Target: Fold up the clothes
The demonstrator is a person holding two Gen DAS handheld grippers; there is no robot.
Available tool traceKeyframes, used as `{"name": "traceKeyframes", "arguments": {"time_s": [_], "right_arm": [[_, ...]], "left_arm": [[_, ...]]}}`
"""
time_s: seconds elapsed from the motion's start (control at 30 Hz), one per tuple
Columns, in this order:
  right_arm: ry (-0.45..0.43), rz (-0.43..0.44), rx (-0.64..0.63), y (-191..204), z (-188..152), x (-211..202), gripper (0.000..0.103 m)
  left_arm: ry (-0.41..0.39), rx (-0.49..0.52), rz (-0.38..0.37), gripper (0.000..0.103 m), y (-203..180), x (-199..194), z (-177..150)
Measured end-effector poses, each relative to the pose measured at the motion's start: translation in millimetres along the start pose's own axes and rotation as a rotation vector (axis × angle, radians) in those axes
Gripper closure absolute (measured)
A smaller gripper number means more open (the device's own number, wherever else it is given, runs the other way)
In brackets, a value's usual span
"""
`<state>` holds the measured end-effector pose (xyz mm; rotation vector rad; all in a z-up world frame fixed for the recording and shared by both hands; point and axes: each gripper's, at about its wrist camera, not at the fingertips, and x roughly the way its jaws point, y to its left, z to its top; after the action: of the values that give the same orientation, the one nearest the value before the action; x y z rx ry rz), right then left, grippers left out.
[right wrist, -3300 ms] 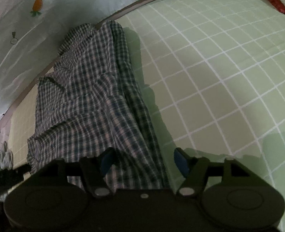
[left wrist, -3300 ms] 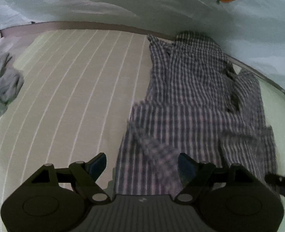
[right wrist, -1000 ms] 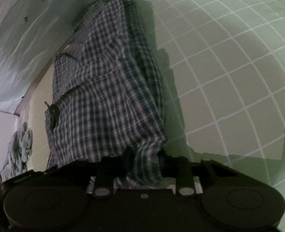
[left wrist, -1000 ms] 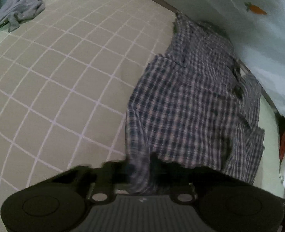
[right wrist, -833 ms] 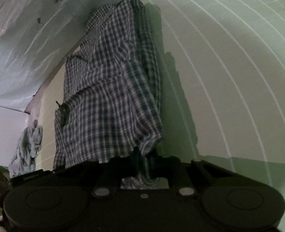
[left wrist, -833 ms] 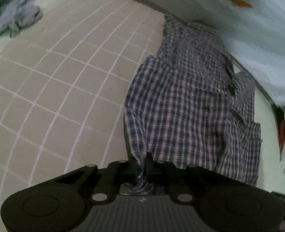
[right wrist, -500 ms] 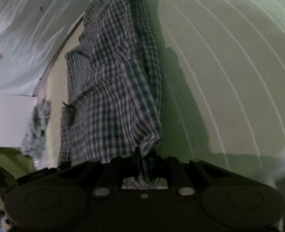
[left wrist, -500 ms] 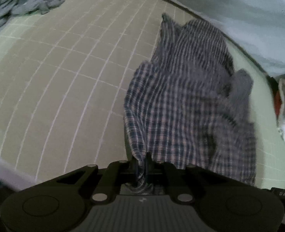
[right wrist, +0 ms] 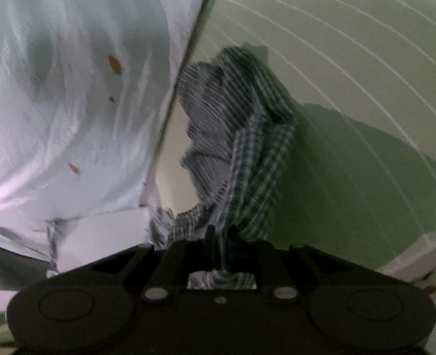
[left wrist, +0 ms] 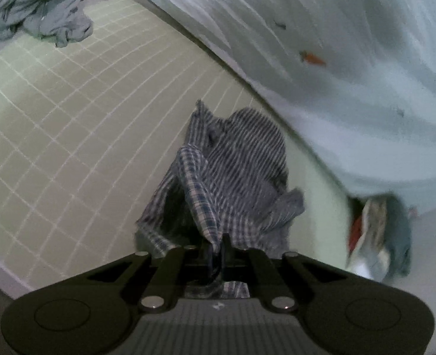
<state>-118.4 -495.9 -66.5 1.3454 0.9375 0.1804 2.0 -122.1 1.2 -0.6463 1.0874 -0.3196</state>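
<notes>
Blue-and-white checked shirt on pale-green white-gridded sheet.

Dark blue-and-white checked cotton shirt, crumpled & bunched, not flat. Near edge pulled up off the pale green grid-pattern bed sheet, hanging in loose folds w/ a dark hollow underneath; far end still rests on the sheet, close to the sheet's far border. From the right wrist view the shirt drapes in a narrow, twisted column, throwing a shadow on the sheet beside it. Weave partly blurred.
</notes>
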Motion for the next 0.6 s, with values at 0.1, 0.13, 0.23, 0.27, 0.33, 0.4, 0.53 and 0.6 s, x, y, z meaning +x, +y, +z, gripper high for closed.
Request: {"name": "traceKeyframes", "arguments": {"time_s": [0.1,0.13,0.23,0.27,0.33,0.4,0.53,0.6], "right_arm": [[-0.030,0.040,0.033,9.8,12.1,4.6,0.096],[-0.041,0.054,0.046,12.3,17.2,6.8,0.096],[-0.073,0.084,0.084,19.7,30.0,6.0,0.096],[-0.080,0.093,0.095,22.5,34.1,6.2,0.096],[-0.089,0.108,0.113,28.2,43.7,9.9,0.096],[-0.100,0.114,0.122,36.5,58.0,21.6,0.096],[-0.129,0.113,0.134,54.8,96.7,52.6,0.096],[-0.146,0.107,0.145,64.7,121.8,69.7,0.096]], "left_arm": [[0.015,-0.076,-0.022,0.099,-5.3,10.9,10.9],[0.024,-0.102,-0.030,0.099,-8.5,15.3,18.2],[0.042,-0.191,-0.050,0.099,-12.2,22.8,37.2],[0.044,-0.221,-0.056,0.099,-12.6,25.5,43.0],[0.040,-0.250,-0.067,0.099,-16.9,34.0,58.5],[0.039,-0.258,-0.071,0.099,-21.4,44.7,74.3],[0.053,-0.283,-0.079,0.099,-34.3,78.3,116.7],[0.058,-0.284,-0.089,0.099,-40.5,97.9,140.8]]}}
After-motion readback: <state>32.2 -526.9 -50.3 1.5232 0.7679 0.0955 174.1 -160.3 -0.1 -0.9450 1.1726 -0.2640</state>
